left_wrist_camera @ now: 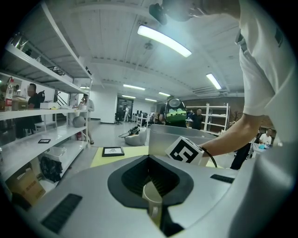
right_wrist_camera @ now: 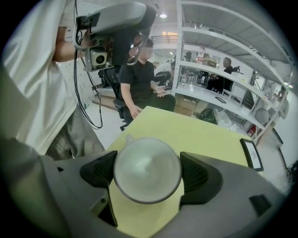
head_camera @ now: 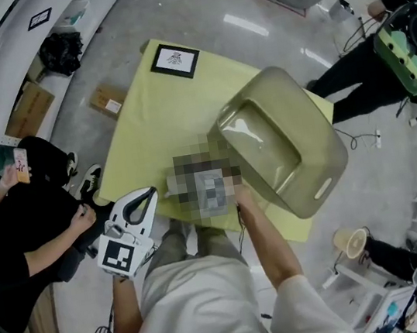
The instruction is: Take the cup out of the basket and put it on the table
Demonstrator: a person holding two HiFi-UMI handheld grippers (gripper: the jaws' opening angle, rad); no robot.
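- The cup (right_wrist_camera: 147, 170) is sitting between the jaws of the right gripper (right_wrist_camera: 149, 174). Both ribbed pads are pressing against its sides, and its open mouth is facing the gripper's camera.
- Its small handle is pointing to the upper left in the right gripper view, clear of either pad.
- The cup is already out of the basket (head_camera: 318, 154) and hanging over the near corner of the yellow table (right_wrist_camera: 200, 135). No view is showing whether its base is touching the surface.
- The step in hand seems to be the setting-down, so the task is looking close to finished.
- To do it well, the gripper should be carrying the cup a little further in from the table's edge. It should then be lowering straight down until the base is resting flat.
- Only then should the jaws be parting, wide enough to clear the rim. The gripper should be lifting straight off so that nothing is catching the handle or tipping the cup.
- The left gripper (left_wrist_camera: 151, 185) is pinching the wall of a second cup (left_wrist_camera: 152, 201) between closed jaws, off the table at the person's left side. Holding it there, out of the way, seems wise.
- Farther off, a framed picture (head_camera: 174, 60) is lying at the table's far end, and a seated person (head_camera: 18, 254) in black is sitting beside the table.
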